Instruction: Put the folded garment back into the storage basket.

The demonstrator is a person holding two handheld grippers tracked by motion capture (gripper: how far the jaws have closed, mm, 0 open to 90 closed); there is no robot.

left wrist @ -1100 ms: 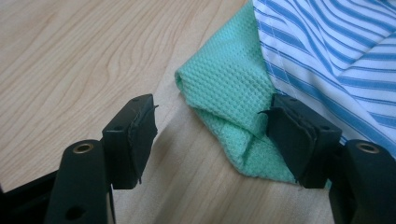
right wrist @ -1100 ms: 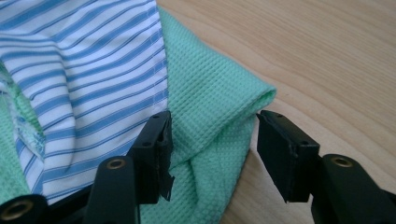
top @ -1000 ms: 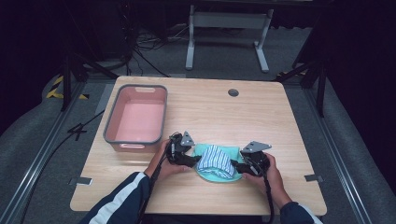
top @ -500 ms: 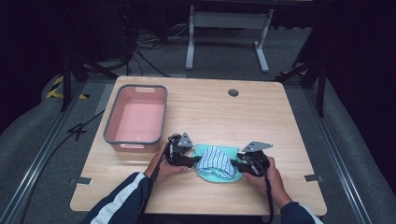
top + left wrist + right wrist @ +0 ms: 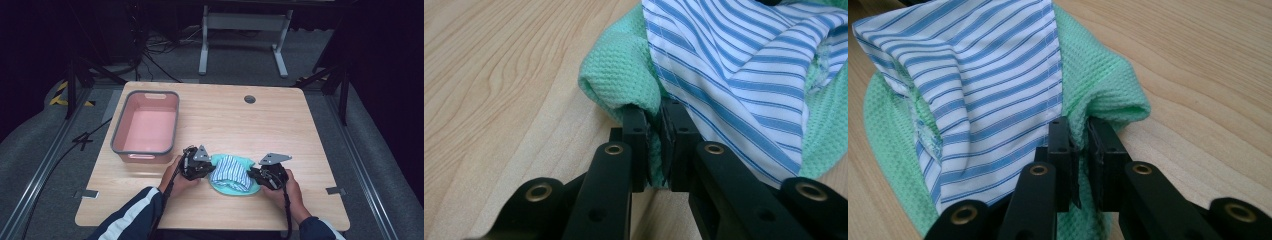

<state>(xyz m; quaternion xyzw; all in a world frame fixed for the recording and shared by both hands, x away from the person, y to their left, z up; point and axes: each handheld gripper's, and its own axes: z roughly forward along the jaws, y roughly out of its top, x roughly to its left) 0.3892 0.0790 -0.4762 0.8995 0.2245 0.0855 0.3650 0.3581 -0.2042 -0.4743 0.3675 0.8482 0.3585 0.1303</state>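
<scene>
Cloths (image 5: 231, 173) pinched by both the left gripper (image 5: 653, 150) and right gripper (image 5: 1079, 150), beside the pink bin (image 5: 146, 127); moving them in looks undone.

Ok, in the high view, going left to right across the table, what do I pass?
Pink bin → left tool, shut on the green cloth's left edge → striped cloth lying on the green one → right tool, shut on the green cloth's right edge.

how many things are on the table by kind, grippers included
cloths: 2, green cloth under striped cloth
bins: 1, pink bin
grippers: 2, left gripper and right gripper, each pinching the green cloth
total: 5
</scene>
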